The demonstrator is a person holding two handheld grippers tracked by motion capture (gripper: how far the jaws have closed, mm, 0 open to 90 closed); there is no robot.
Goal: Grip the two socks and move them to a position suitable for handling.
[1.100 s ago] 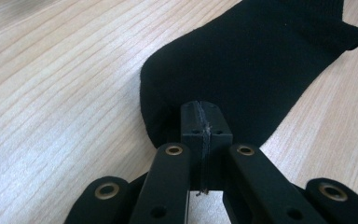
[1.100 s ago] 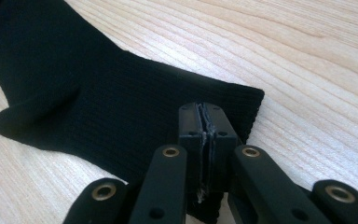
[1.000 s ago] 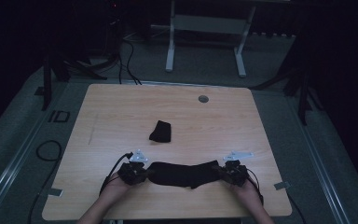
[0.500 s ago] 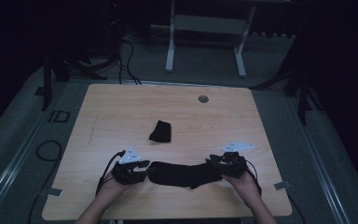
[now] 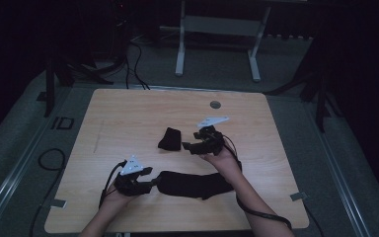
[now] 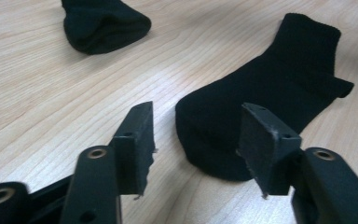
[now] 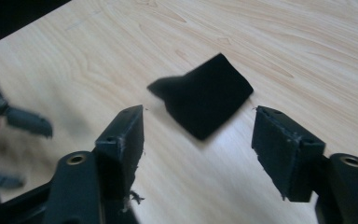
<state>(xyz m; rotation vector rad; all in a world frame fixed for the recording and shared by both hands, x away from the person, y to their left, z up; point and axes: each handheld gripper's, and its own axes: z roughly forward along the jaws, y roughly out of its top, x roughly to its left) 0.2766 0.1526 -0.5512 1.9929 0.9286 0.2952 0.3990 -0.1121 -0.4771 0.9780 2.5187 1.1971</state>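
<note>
Socks are the business on this counter (image 5: 128, 113): one long black sock (image 5: 192, 183) lies flat along the near side, and a smaller folded sock (image 5: 170, 138) sits beyond it toward the counter's middle, apart from it.

Taking the long sock as the landmark, the left gripper (image 5: 150, 183) rests just at its left end. Its jaws have just been opening and now stand spread, with nothing pinched; in the left gripper view the rounded end of the long sock (image 6: 261, 93) lies just past the left gripper (image 6: 196, 140), between the jaws' lines but not pressed by either pad. The folded sock (image 6: 102, 21) shows farther off.

The right gripper (image 5: 187, 146) is up beyond the long sock's middle, just beside the folded sock's right edge (whether it touches the cloth I can't quite say in this dim light). Its jaws have also just been opening and are spread wide, holding nothing. From the right gripper view, the folded sock (image 7: 205, 95) lies ahead of the right gripper (image 7: 198, 140) on bare wood.
</note>
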